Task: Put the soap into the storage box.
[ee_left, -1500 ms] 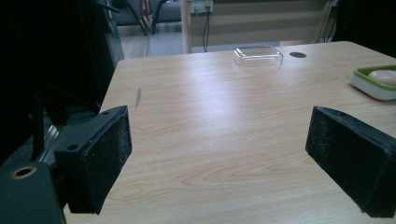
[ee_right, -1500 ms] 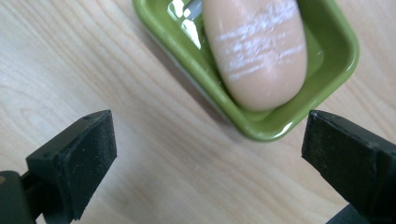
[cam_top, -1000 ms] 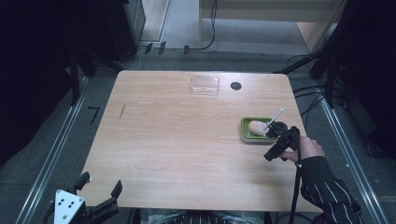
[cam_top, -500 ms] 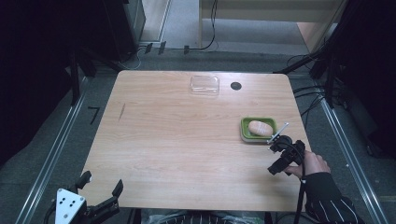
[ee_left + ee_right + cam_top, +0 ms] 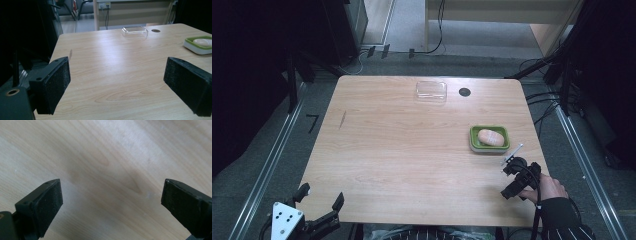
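Observation:
A green soap dish (image 5: 488, 146) holding a pale beige bar of soap (image 5: 491, 137) sits on the right side of the wooden table (image 5: 412, 150). My right gripper (image 5: 509, 180) is held by a hand just in front of the dish, near the table's right front corner. It is apart from the dish and open. In the right gripper view its fingers (image 5: 48, 202) stand wide over bare wood, with the right gripper (image 5: 112, 207) holding nothing. My left gripper (image 5: 319, 198) rests open at the front left edge. In the left gripper view the left gripper (image 5: 117, 87) is empty, and the dish (image 5: 193, 47) and soap (image 5: 203, 42) lie far right.
A clear plastic lid (image 5: 431, 91) lies at the table's far edge, with a small dark round hole (image 5: 464, 92) to its right. The left gripper view shows the lid (image 5: 134, 31) and the hole (image 5: 155, 30) too. Cables and dark equipment stand on the floor around the table.
The right gripper has drawn back from the soap dish toward the near right corner of the table, with nothing in its jaws. The left gripper has stayed put.

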